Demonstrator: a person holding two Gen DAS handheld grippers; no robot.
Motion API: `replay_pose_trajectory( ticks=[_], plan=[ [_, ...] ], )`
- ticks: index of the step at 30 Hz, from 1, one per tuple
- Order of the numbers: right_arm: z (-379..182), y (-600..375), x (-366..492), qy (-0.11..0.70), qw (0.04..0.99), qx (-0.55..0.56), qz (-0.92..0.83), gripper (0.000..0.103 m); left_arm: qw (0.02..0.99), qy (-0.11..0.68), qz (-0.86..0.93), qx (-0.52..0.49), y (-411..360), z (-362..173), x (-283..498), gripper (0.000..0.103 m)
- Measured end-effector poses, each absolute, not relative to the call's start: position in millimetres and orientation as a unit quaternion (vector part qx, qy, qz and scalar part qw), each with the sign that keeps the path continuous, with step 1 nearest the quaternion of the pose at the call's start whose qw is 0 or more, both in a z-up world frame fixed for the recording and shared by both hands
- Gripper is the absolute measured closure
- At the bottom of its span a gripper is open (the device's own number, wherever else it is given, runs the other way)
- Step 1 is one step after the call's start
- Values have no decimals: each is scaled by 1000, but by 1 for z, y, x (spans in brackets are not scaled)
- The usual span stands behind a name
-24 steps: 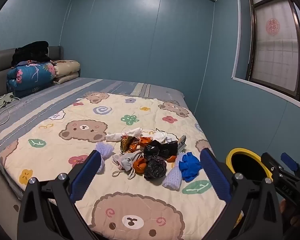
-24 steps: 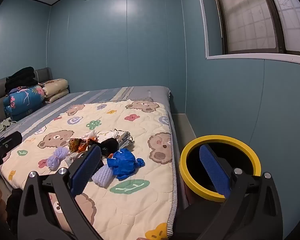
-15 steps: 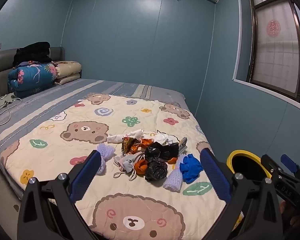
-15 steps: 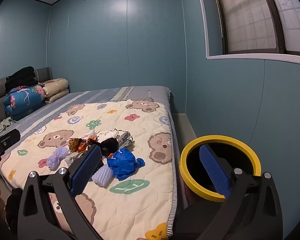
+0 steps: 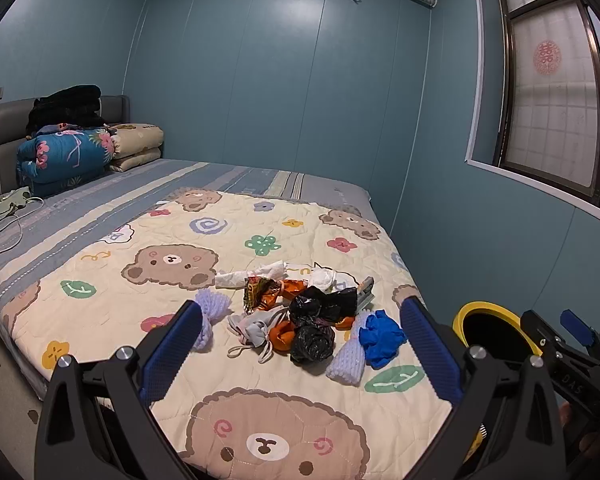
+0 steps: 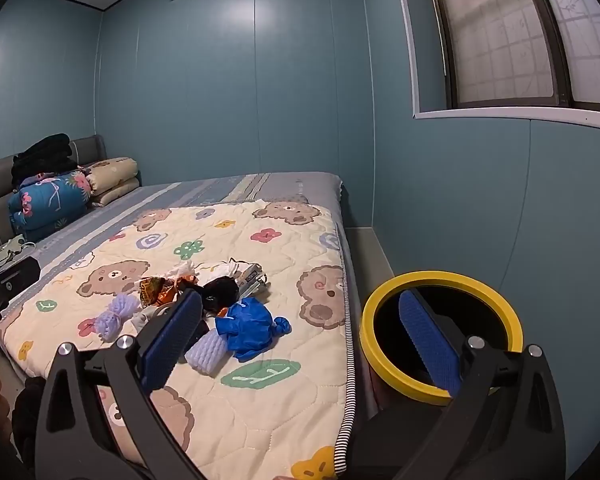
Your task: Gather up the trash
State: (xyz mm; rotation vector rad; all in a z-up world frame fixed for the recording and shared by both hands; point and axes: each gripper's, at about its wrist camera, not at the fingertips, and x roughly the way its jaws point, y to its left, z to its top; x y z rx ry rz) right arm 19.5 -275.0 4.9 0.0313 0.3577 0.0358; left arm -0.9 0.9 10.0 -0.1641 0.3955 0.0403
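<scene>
A trash pile lies on the bear-print quilt [image 5: 260, 420]: a black bag [image 5: 312, 342], an orange wrapper [image 5: 264, 292], a blue crumpled bag [image 5: 380, 338], purple foam netting [image 5: 212, 312], a white foam net [image 5: 346, 362], tissue [image 5: 252, 276] and a grey mask [image 5: 254, 330]. My left gripper [image 5: 300, 306] hovers open short of the pile. My right gripper [image 6: 300, 298] is open too, with the blue bag [image 6: 252, 328] and black bag [image 6: 220, 294] ahead on its left. The yellow-rimmed bin [image 6: 440, 278] stands beside the bed, behind the right fingertip.
Folded bedding [image 5: 68, 152] and dark clothes are stacked at the headboard. A cable and a small device [image 5: 4, 208] lie on the grey sheet. The blue wall and window [image 6: 520, 40] close in on the right, leaving a narrow gap where the bin [image 5: 494, 308] stands.
Only a very slight drift of the left view. Both grippers stay open and the pile lies as before.
</scene>
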Motion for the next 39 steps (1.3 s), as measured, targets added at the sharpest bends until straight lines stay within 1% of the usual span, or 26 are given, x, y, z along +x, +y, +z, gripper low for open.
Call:
replay_pose_trajectory(
  ticks=[39],
  plan=[
    [3, -274, 22, 183, 983, 17, 18, 8, 977, 195, 19, -83, -2, 5, -1, 7]
  ],
)
